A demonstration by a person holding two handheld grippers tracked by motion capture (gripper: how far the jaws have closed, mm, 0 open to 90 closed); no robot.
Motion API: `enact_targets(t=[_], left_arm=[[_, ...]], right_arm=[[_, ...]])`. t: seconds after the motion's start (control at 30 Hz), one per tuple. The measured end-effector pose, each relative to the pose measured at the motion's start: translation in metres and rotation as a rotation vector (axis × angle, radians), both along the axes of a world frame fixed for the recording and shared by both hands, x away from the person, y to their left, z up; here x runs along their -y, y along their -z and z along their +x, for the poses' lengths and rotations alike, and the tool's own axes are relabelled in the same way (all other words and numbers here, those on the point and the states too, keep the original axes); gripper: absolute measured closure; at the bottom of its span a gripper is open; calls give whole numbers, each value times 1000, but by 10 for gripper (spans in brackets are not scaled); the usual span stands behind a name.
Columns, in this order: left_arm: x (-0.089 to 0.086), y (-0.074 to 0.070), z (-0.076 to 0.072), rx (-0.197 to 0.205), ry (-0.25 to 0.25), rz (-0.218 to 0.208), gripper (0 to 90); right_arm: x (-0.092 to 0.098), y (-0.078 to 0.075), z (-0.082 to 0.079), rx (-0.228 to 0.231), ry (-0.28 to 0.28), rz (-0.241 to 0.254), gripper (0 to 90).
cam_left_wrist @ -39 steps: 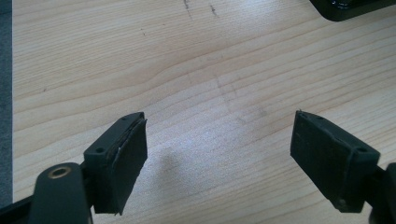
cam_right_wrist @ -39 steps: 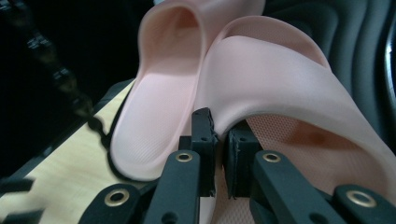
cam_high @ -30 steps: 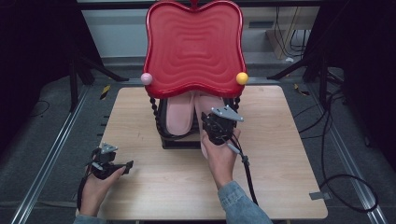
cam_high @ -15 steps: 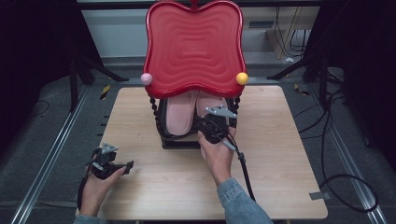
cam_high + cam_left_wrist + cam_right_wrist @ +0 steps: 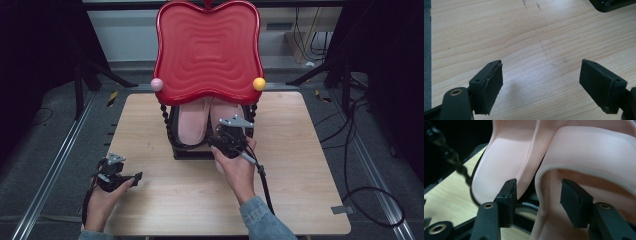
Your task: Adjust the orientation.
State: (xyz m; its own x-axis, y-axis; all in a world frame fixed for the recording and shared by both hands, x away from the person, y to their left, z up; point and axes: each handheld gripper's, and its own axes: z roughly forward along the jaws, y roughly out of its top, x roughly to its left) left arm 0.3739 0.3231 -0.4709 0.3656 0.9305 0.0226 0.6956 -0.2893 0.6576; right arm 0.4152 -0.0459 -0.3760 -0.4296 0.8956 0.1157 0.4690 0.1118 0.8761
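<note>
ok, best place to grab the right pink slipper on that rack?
Judging by the pose, the side wall of the right pink slipper at its near end, coming in from the table's front edge. That thin rim already stands between the pads of the right gripper, whose jaws have just been opening, one inside, one outside.

**Slippers on the rack, gripper at the heel**

Two pale pink foam slippers point(image 5: 192, 122) are set side by side in a black wire shoe rack point(image 5: 190, 150), under a red wavy plastic tray point(image 5: 207, 47). The heel wall of the right pink slipper point(image 5: 549, 185) is placed between the right gripper point(image 5: 537, 197) fingers. Only the bare wooden table point(image 5: 529, 37) is found between the left gripper point(image 5: 540, 80) fingers.
</note>
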Motion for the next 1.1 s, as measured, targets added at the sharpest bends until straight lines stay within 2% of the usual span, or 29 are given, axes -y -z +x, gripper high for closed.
enact_targets(t=[0.1, 0.17, 0.23, 0.27, 0.3, 0.4, 0.43, 0.47, 0.5, 0.63, 0.83, 1.1], left_arm=[[0, 0, 0, -2, 1, 2, 185], [0, -1, 0, 0, 1, 2, 185], [0, -1, 0, 0, 2, 4, 185], [0, -1, 0, 0, 2, 4, 185], [0, 0, 0, 0, 0, 2, 185], [0, 0, -1, -2, 2, 6, 185], [0, 0, -1, -2, 2, 6, 185], [0, 0, -1, -1, 0, 4, 185], [0, -1, -1, -1, 0, 5, 185], [0, -1, -1, -2, 1, 6, 185], [0, 0, -1, -5, 1, 6, 186], [0, 0, -1, -4, 0, 5, 185]], right_arm=[[6, -3, -12, 8, -35, -23, 470], [11, -4, -21, -1, -74, -37, 481], [16, -2, -28, -19, -130, -39, 534], [16, -2, -28, -19, -130, -39, 534], [21, 1, -36, -45, -178, -53, 639], [26, 5, -44, -74, -228, -66, 745], [26, 5, -44, -74, -228, -66, 745], [29, 8, -50, -89, -259, -86, 801], [30, 9, -53, -95, -272, -99, 817], [35, 14, -63, -122, -308, -129, 868], [41, 23, -77, -158, -352, -165, 881], [51, 39, -78, -202, -351, -182, 885]])
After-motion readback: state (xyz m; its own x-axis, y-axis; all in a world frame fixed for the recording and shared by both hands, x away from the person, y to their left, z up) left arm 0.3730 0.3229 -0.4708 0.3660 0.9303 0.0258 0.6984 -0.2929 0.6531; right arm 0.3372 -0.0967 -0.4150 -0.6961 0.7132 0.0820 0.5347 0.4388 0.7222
